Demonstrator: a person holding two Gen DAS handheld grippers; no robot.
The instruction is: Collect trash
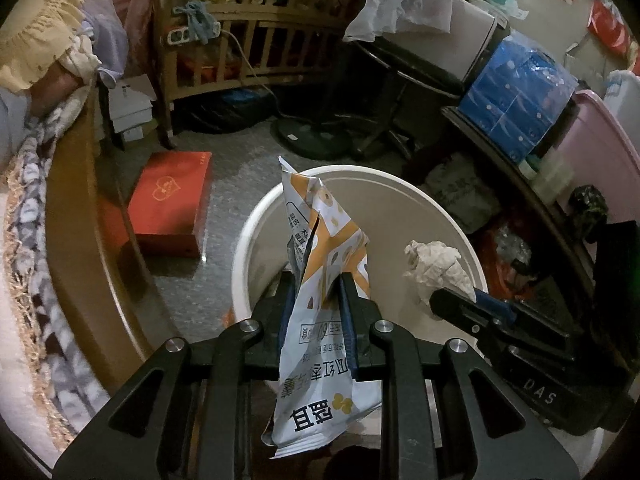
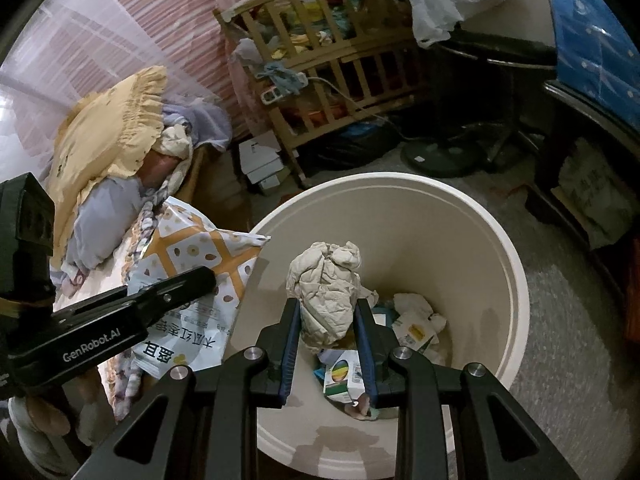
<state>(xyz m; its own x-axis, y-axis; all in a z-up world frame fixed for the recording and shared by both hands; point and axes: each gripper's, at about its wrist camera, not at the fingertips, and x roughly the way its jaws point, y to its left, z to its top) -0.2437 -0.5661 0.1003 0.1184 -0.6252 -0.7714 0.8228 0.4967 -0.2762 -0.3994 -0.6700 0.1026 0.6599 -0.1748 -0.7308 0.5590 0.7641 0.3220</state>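
A white and orange snack wrapper (image 1: 324, 216) stands upright between the pads of my left gripper (image 1: 318, 284), which is shut on it at the near left rim of a round white bin (image 1: 360, 172). In the right wrist view the same wrapper (image 2: 200, 252) and the left gripper (image 2: 204, 280) sit left of the bin (image 2: 400, 184). My right gripper (image 2: 328, 304) is shut on a crumpled beige paper wad (image 2: 328, 276) and holds it over the bin's opening. The wad (image 1: 434, 268) and the right gripper (image 1: 460, 300) also show in the left wrist view. Small boxes (image 2: 344, 376) and papers (image 2: 416, 320) lie in the bin.
A red box (image 1: 172, 200) lies on the grey floor left of the bin. A bed with a yellow pillow (image 2: 112, 132) runs along the left. Behind stand a wooden crib (image 1: 256, 40) and a fan base (image 1: 316, 136). A blue package (image 1: 520, 96) and a pink tub (image 1: 600, 152) are at the right.
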